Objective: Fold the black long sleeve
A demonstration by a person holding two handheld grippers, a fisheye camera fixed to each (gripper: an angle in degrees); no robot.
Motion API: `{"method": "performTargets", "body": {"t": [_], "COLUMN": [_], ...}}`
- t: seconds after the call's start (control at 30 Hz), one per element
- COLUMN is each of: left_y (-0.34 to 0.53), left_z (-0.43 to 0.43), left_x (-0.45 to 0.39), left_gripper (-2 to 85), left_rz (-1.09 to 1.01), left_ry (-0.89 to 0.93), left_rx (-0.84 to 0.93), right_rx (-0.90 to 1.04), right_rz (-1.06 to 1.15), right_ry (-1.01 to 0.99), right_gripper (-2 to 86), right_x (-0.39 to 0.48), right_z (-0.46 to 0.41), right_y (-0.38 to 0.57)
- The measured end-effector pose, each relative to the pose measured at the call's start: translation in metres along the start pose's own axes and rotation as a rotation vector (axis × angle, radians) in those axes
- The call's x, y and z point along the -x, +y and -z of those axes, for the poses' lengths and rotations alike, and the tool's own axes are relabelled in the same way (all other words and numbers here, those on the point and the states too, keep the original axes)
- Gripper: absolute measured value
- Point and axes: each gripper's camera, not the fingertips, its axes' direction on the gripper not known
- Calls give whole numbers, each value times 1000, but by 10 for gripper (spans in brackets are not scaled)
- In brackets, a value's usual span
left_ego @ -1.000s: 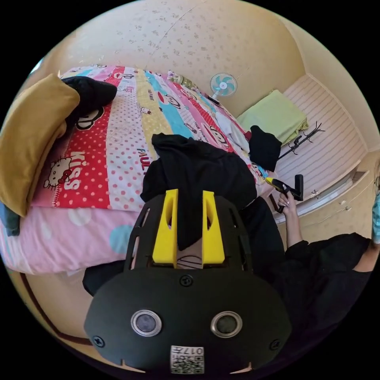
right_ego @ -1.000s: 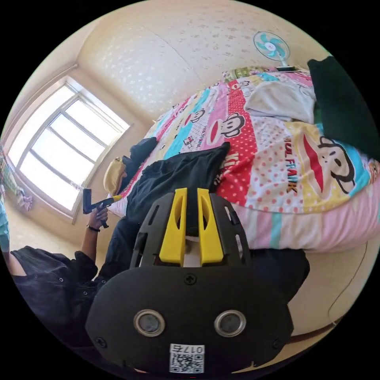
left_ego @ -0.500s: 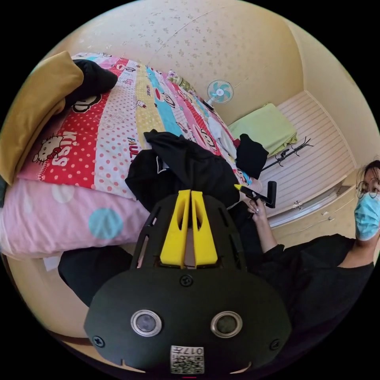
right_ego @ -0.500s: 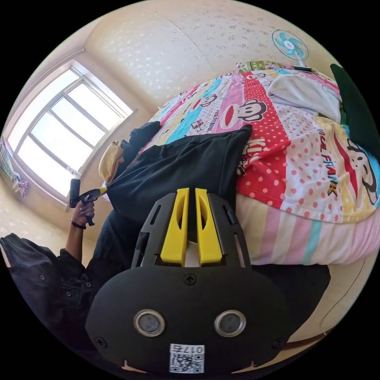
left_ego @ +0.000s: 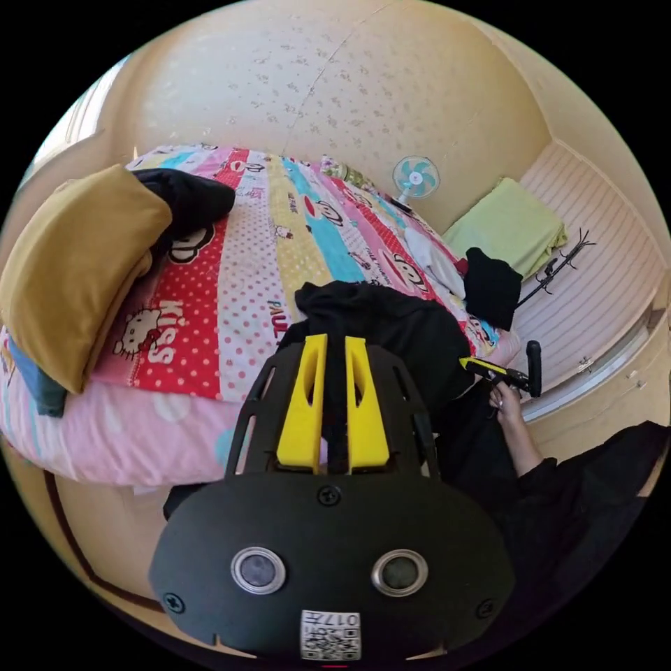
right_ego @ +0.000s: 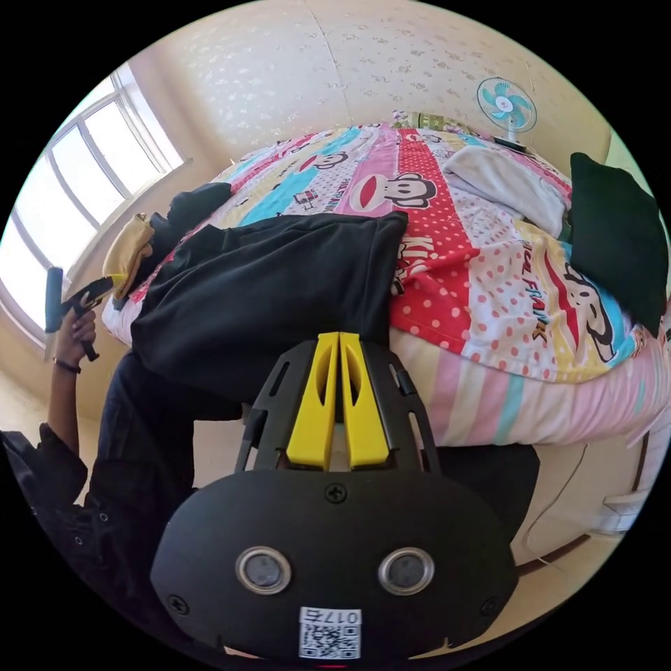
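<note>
The black long sleeve (right_ego: 265, 293) is spread at the near edge of the bed (right_ego: 531, 391), on the colourful cartoon cover, and part of it hangs down over the side. The left claw (left_ego: 334, 349) is closed on a fold of this black cloth. The right claw (right_ego: 339, 346) is also closed, pinching the hem of the garment. A yellow pillow (left_ego: 70, 272) lies at one end of the bed.
</note>
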Motion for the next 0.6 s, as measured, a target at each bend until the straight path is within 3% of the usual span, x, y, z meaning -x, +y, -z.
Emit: {"method": "performTargets", "body": {"t": [0.2,0.33,0.53,0.6], "left_y": [-72,-79,-60,-59], "left_z": [-77,-130,-62,-61], "left_x": [28,43,79,93], "left_gripper": [94,8,-6,-5], "left_rz": [23,96,346,381], "left_ry": [-28,44,25,-9], "left_rx": [94,287,-197,-191], "right_rx": [-98,-111,-121,-123], "right_rz": [64,49,7,0], "right_ry": [-72,-114,-160,-179], "right_gripper": [4,3,3,3], "right_x": [-15,-26,-42,-48], "right_z": [2,3,5,6], "right_y": [25,30,32,30]}}
